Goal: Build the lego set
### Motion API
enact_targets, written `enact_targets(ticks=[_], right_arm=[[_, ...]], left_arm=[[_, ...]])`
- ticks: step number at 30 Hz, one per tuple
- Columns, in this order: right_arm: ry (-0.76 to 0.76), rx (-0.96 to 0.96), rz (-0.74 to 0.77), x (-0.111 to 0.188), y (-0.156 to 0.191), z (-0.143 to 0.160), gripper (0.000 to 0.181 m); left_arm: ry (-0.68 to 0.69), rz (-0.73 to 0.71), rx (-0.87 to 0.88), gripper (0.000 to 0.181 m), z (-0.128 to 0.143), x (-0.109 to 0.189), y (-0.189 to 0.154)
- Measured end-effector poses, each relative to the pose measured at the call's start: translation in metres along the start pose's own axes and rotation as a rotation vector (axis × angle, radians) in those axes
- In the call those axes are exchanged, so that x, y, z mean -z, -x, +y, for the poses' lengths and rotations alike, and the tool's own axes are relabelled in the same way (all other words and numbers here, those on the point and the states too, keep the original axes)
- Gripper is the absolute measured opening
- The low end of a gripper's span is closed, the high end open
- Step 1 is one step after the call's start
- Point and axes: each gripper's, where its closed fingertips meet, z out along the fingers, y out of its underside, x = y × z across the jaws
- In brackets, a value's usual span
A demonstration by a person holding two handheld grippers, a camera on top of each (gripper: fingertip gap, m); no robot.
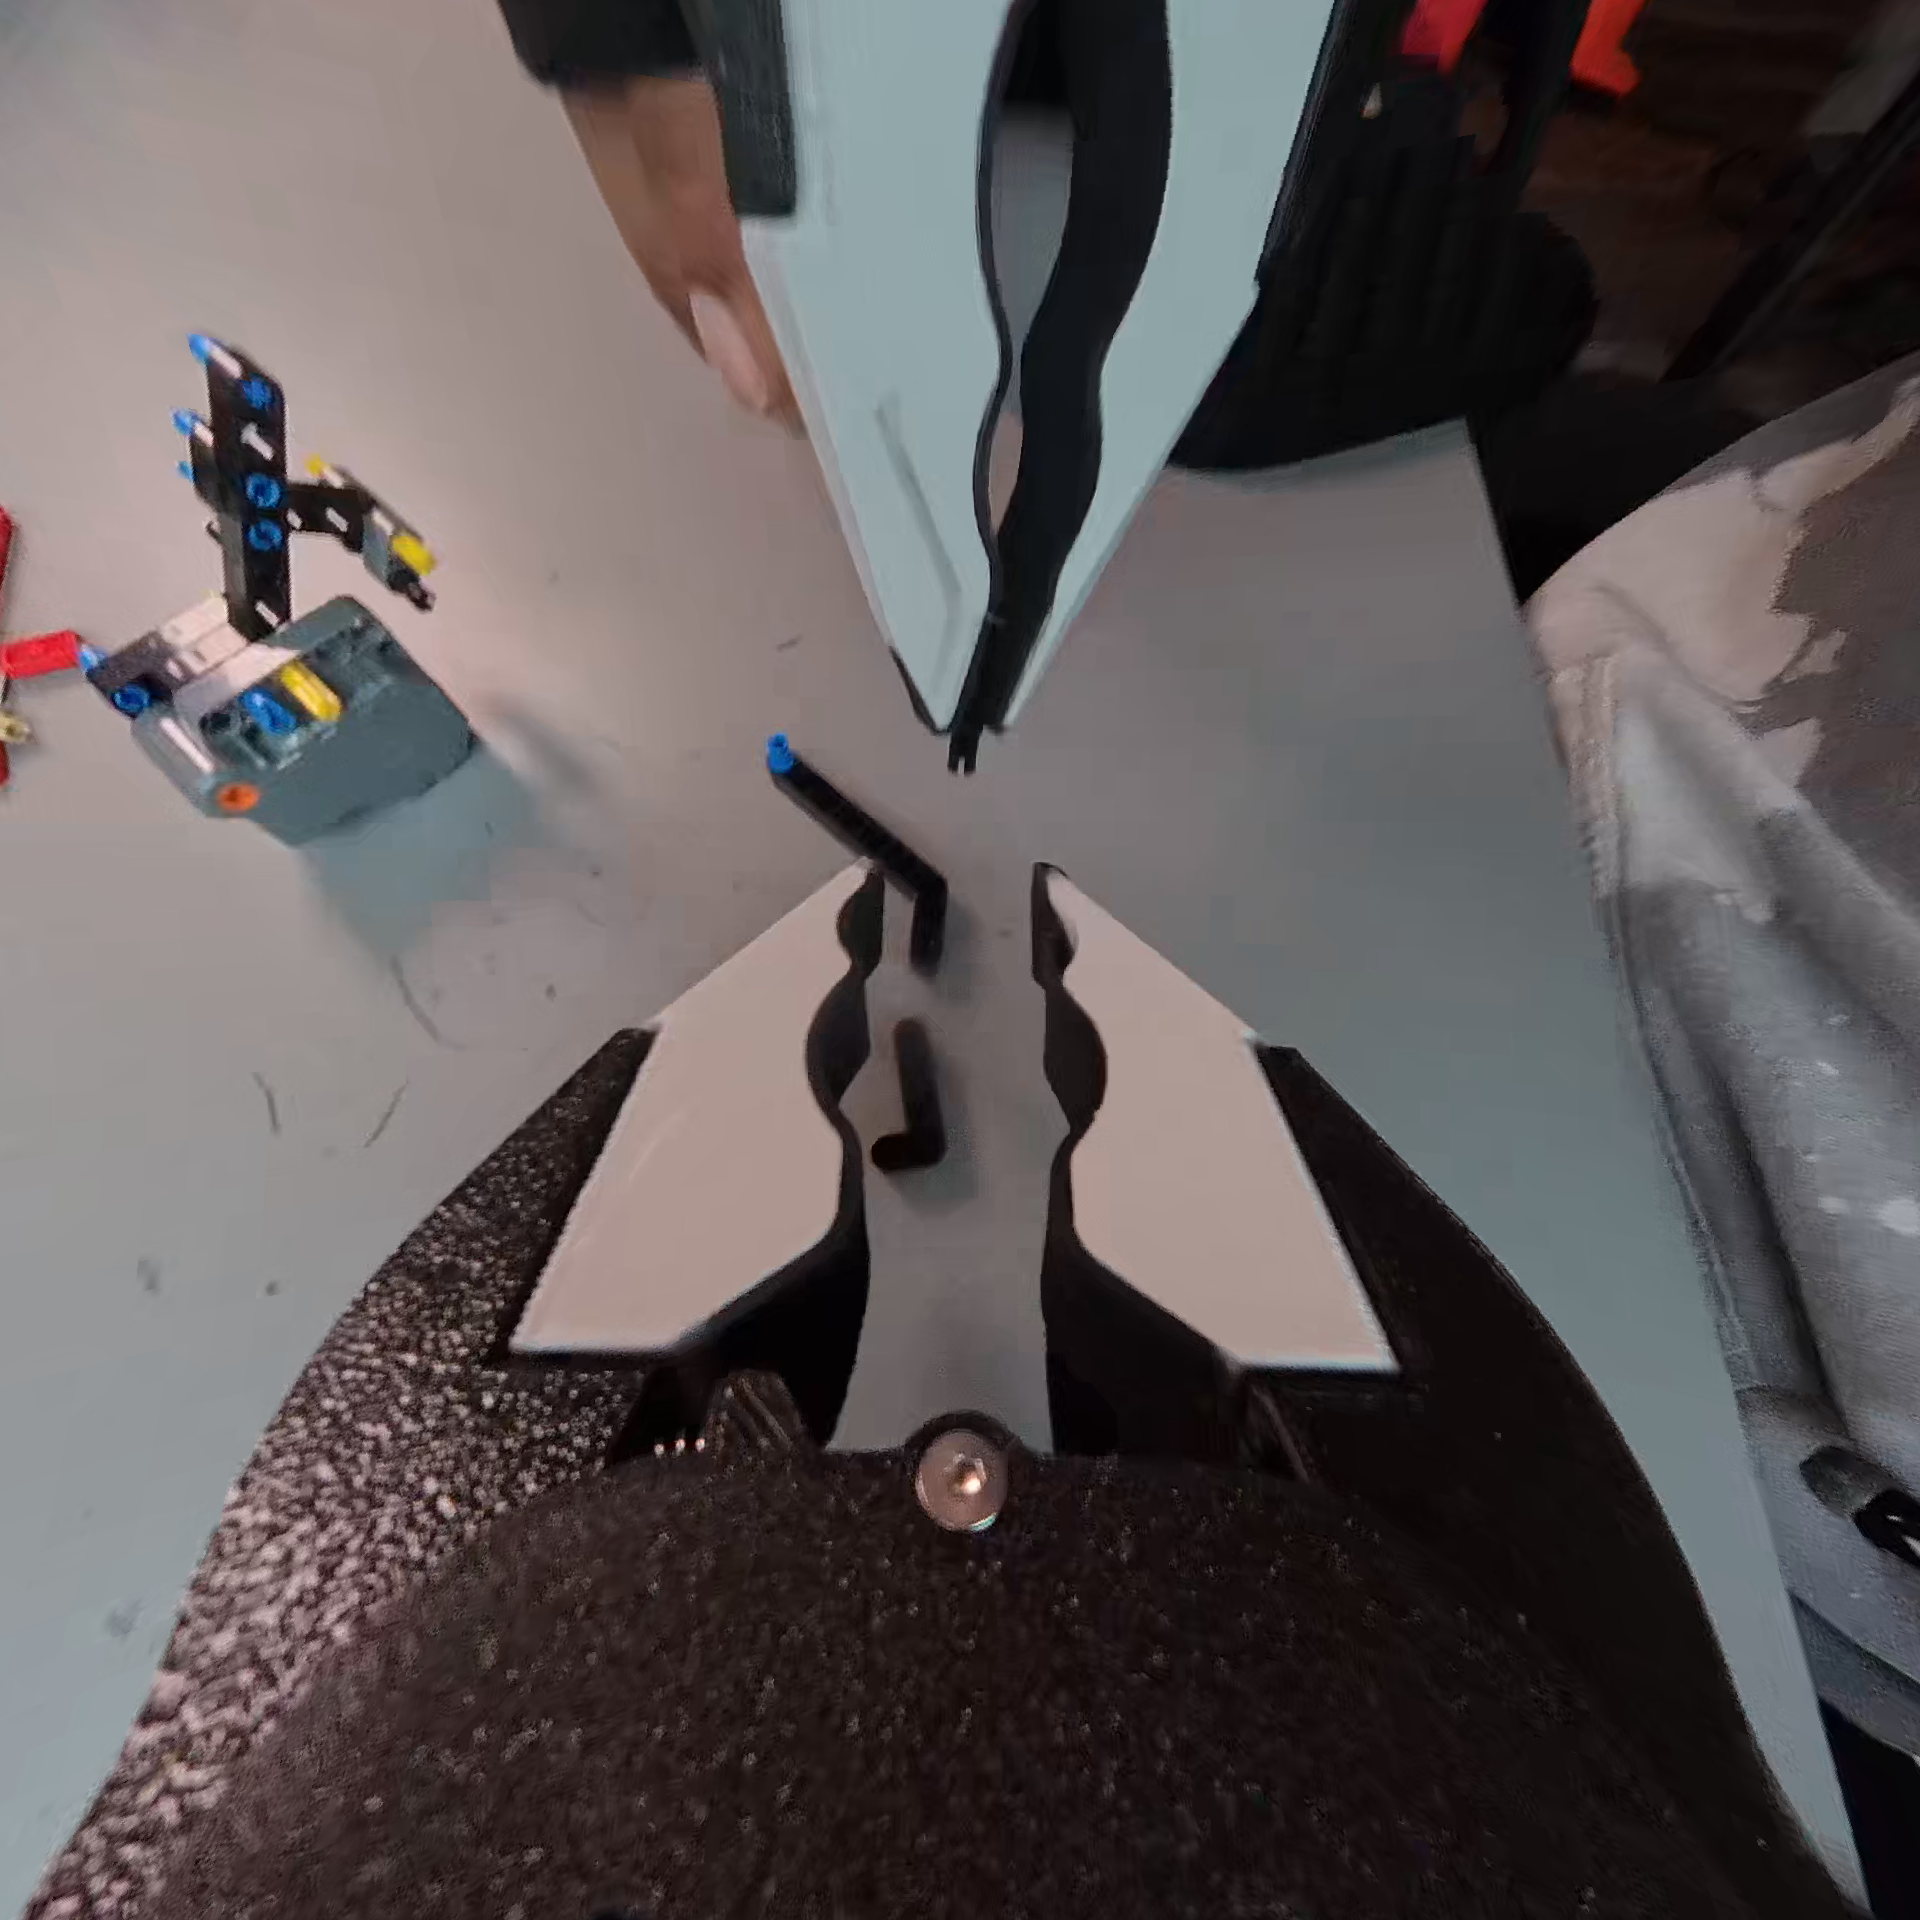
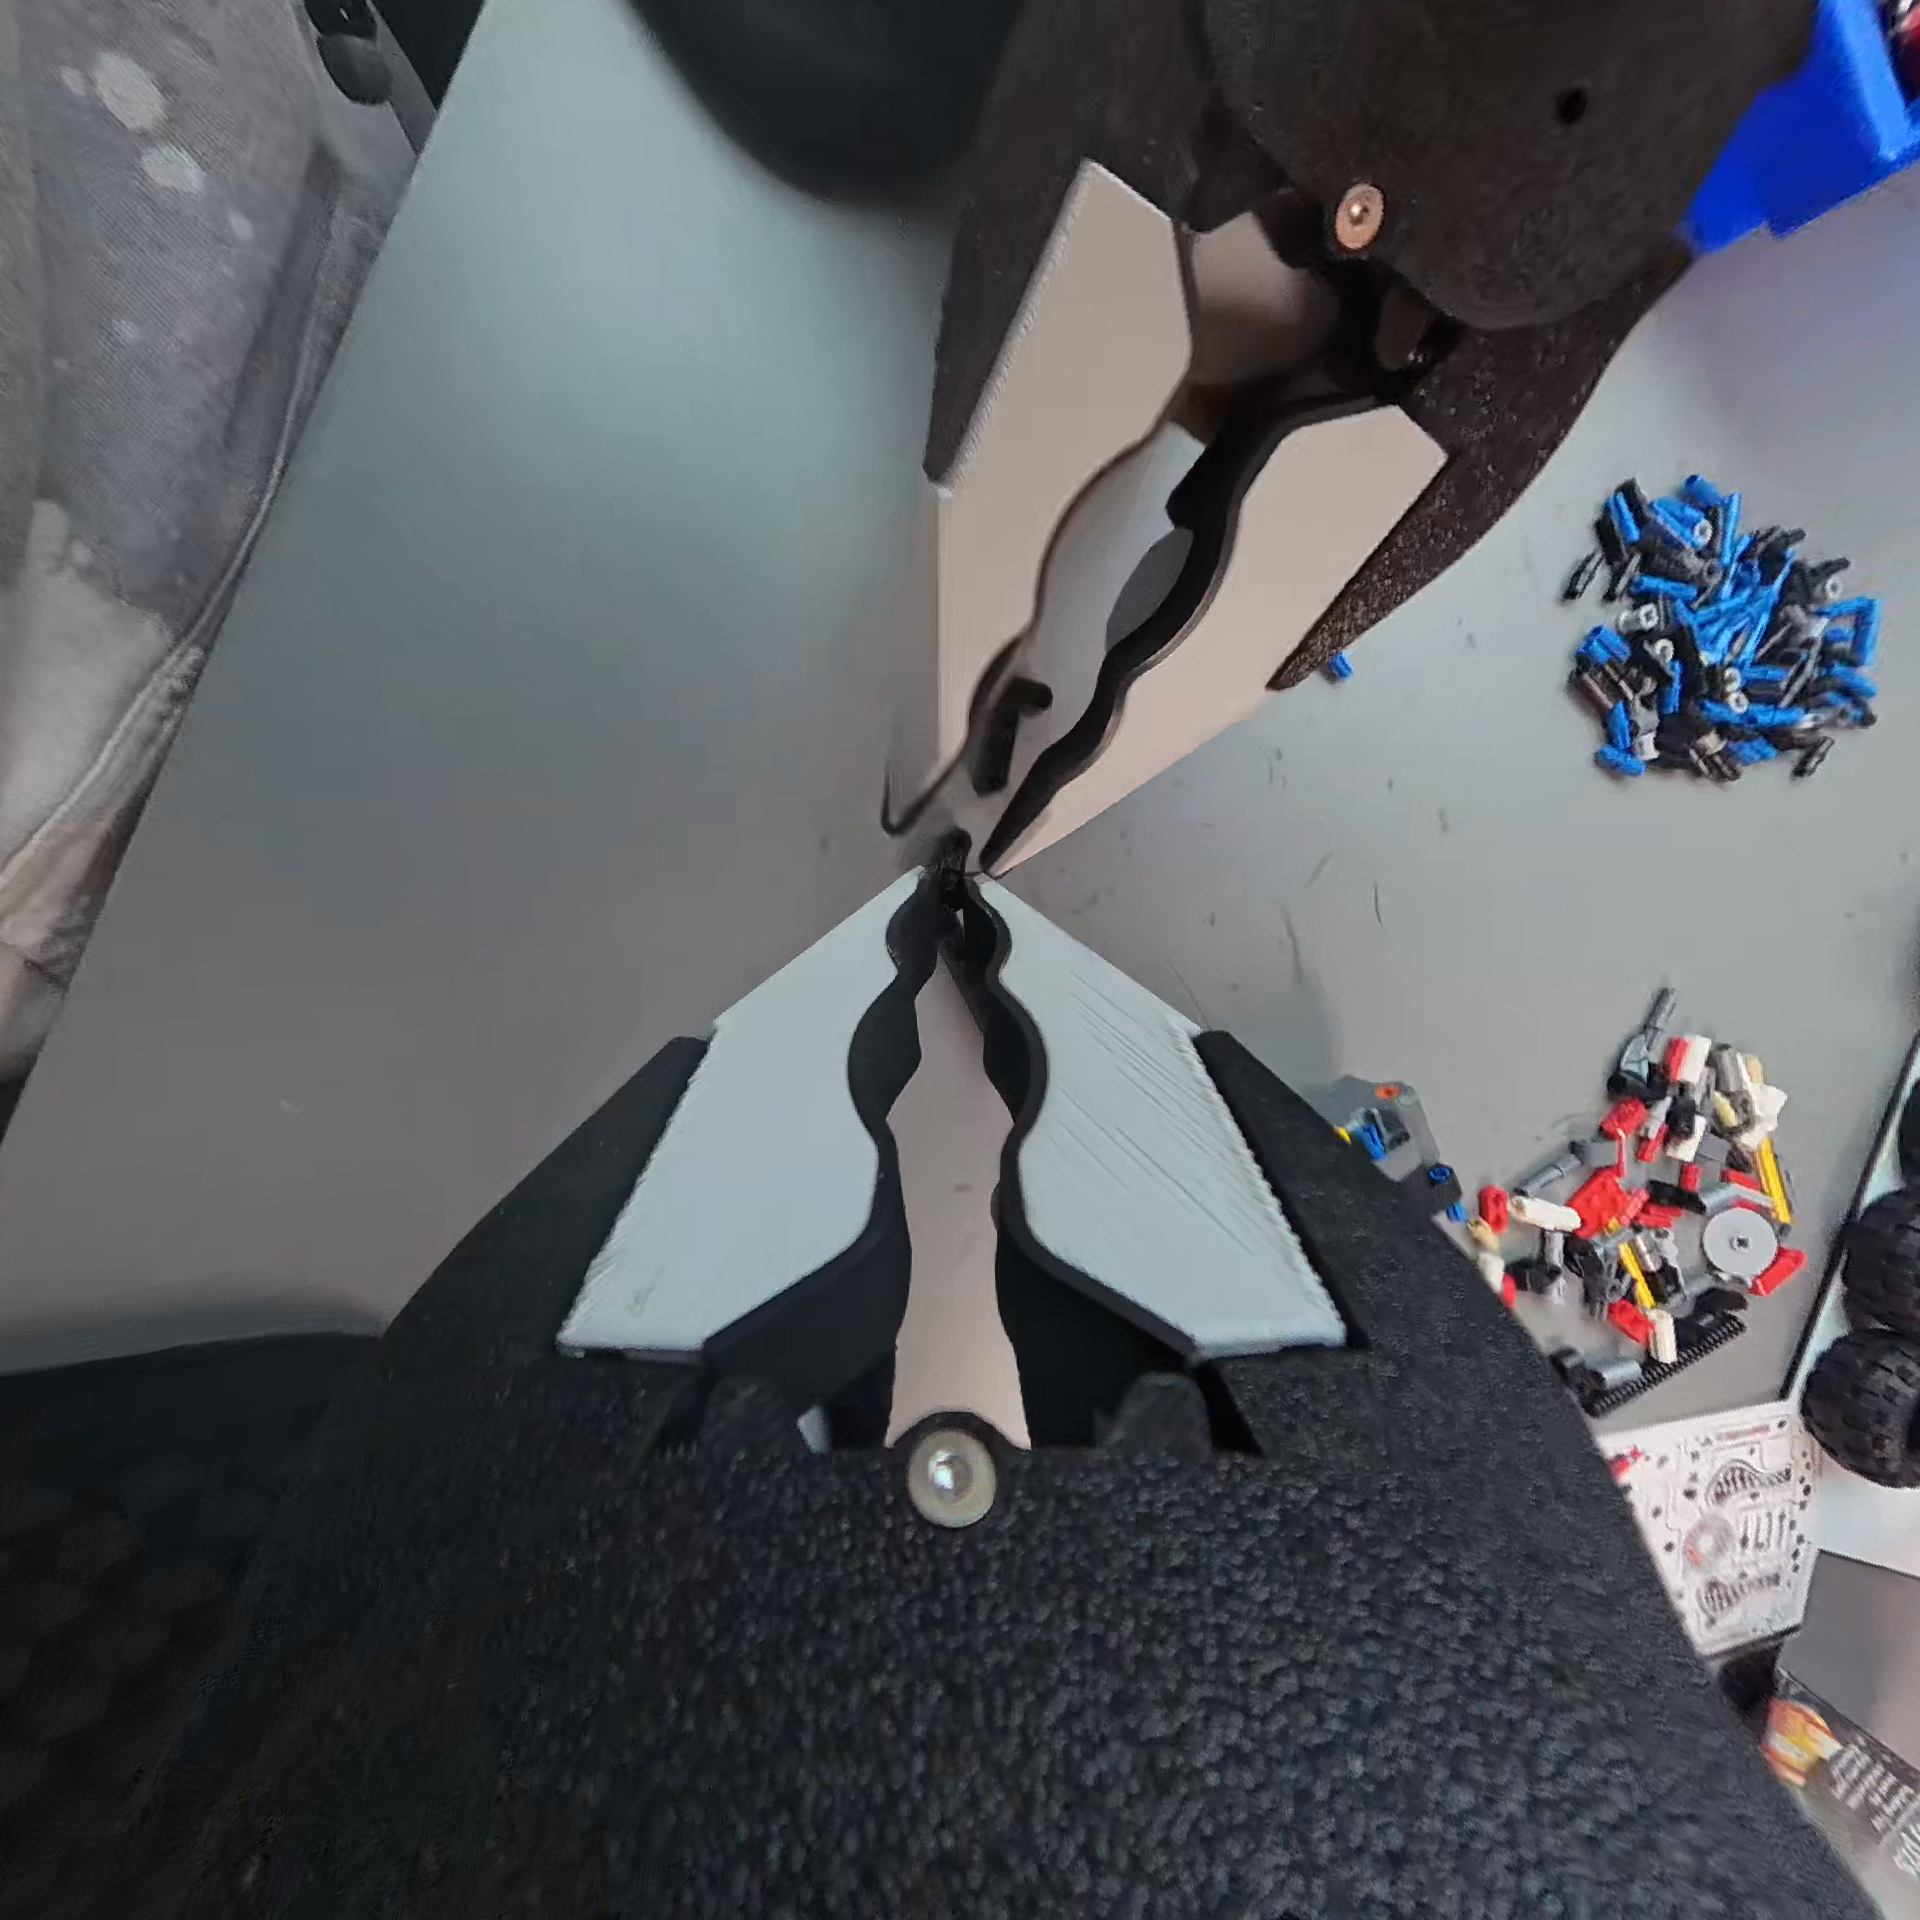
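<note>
Nearby: blue/black pin pile (image 2: pixel 1725 634), mixed parts pile (image 2: pixel 1631 1216), tyres (image 2: pixel 1870 1340).

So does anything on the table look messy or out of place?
Nothing looks damaged. Loose parts lie in two heaps on the table: a blue and black pile and a mixed pile. That looks normal for a build.

Each tool (image 1: pixel 956 883) has pale fingers, wavy black pads, speckled black body.
</note>
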Motion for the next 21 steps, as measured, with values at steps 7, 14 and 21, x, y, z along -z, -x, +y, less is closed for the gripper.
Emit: enact_targets(ticks=[7, 14, 21], right_arm=[[0.191, 0.052, -0.117, -0.026, -0.003, 0.033, 0.004], [0.246, 0.068, -0.152, -0.036, -0.002, 0.043, 0.004], [0.35, 0.193, -0.198, -0.036, 0.0, 0.044, 0.004]], left_arm=[[0.136, -0.041, -0.006, 0.022, 0.028, -0.018, 0.01], [0.154, -0.054, 0.0, 0.008, 0.031, -0.024, 0.012], [0.15, -0.03, 0.014, 0.007, 0.031, -0.025, 0.012]])
